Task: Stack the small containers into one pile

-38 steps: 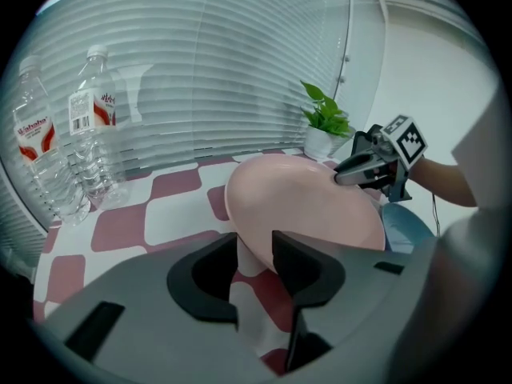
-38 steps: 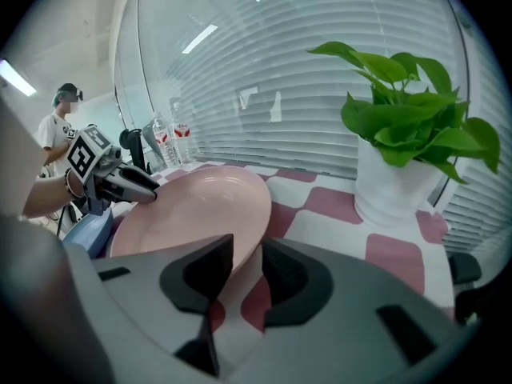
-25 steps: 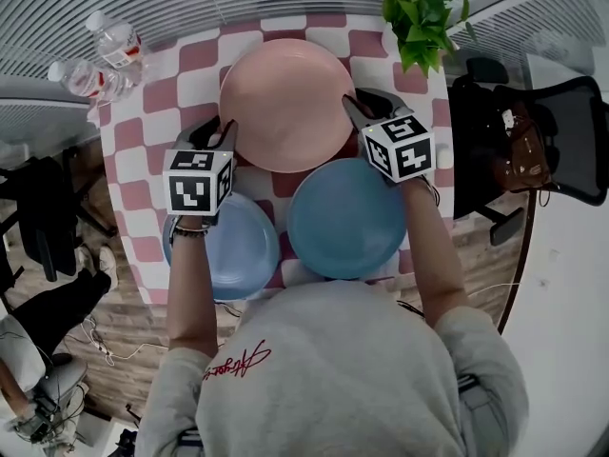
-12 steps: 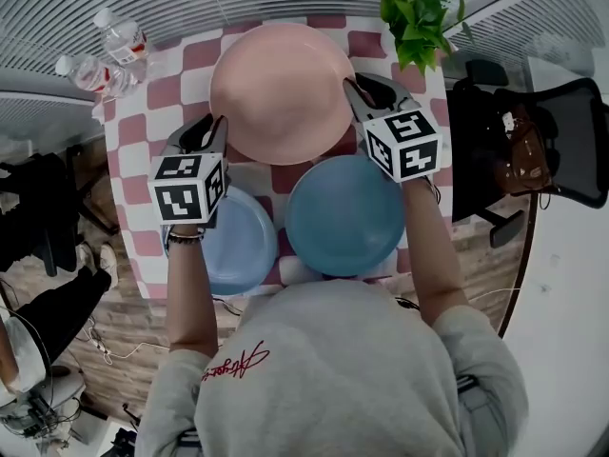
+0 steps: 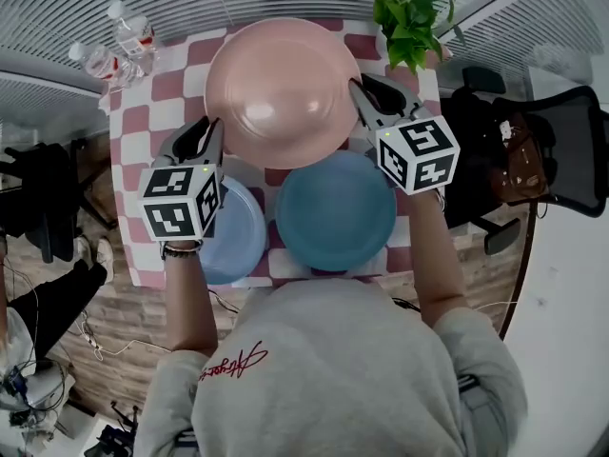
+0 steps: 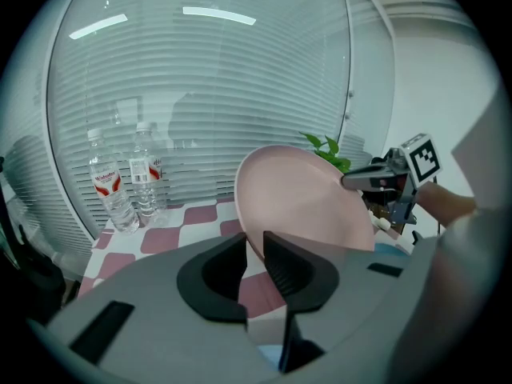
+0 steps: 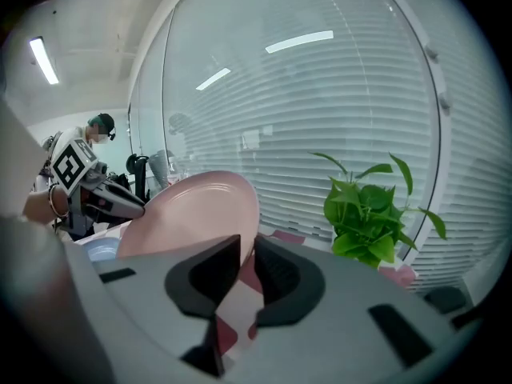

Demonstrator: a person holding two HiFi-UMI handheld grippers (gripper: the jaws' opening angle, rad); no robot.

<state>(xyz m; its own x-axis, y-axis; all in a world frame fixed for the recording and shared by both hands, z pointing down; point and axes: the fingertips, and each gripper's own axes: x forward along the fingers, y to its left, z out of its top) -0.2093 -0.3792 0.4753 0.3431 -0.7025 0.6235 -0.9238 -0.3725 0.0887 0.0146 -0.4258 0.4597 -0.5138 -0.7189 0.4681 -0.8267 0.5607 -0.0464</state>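
Note:
A large pink plate (image 5: 281,93) hangs tilted above the checkered table (image 5: 133,131), held between both grippers. My left gripper (image 5: 211,127) pinches its left rim, and its jaws are still closing on that rim (image 6: 254,250). My right gripper (image 5: 360,91) is shut on the right rim (image 7: 244,266). In the left gripper view the pink plate (image 6: 304,202) stands on edge, with the right gripper (image 6: 376,178) at its far side. A darker blue plate (image 5: 335,209) and a light blue plate (image 5: 238,231) lie side by side on the table below.
Two water bottles (image 5: 119,46) stand at the table's far left corner and a potted plant (image 5: 409,12) at its far right. A black office chair (image 5: 561,150) sits to the right, and curved window blinds run behind the table.
Both grippers have closed on the pink plate's rims and raised it off the table. It now sits higher and farther from the two blue plates, which have not moved.

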